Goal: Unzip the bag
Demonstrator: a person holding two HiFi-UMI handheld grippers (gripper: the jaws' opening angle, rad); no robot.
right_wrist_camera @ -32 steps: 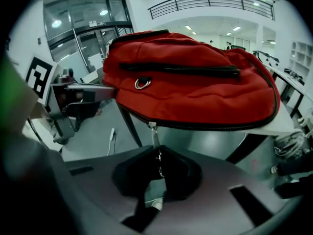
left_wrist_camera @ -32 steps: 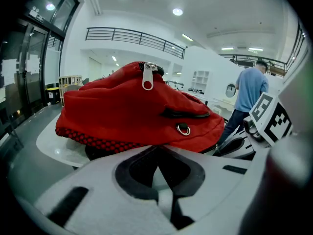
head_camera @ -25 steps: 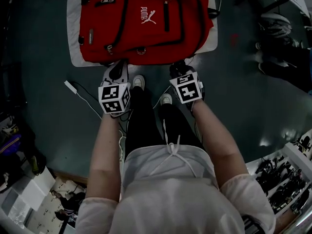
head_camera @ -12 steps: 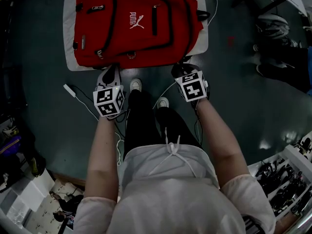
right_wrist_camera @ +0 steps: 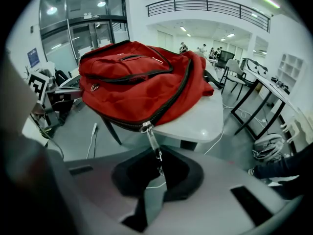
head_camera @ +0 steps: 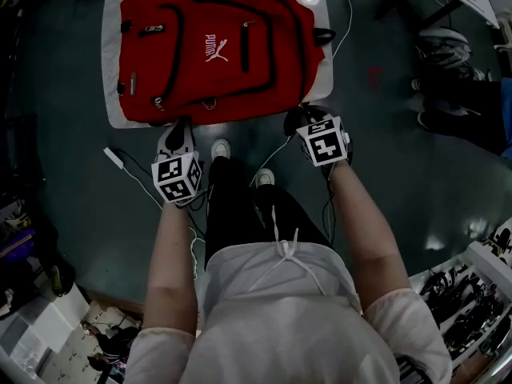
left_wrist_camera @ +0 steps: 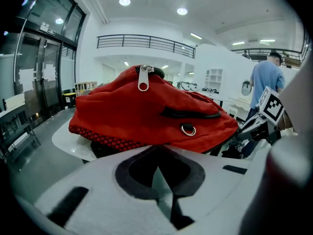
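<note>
The red backpack (head_camera: 264, 22) lies flat on the white table (head_camera: 110, 94) right in front of you, front panel up, bottom edge toward your feet. Only readable writing: "PUMA" in white caps w/ the leaping-cat logo (head_camera: 216, 48), mid-panel. A small grey tag (head_camera: 132, 82) near the bag's left edge is too small to read.

Your R gripper (head_camera: 300, 117) is at the bag's near right corner, jaws clamped on the zip pull (right_wrist_camera: 152, 143). The pull runs straight from the slider at the bag's edge down into the jaws.

Your L gripper (head_camera: 178, 130) sits just off the near left edge, jaws together, nothing btwn them.

Each gripper carries a cube w/ black-&-white square markers. A white cable (head_camera: 120, 158) lies on the floor to your left.
</note>
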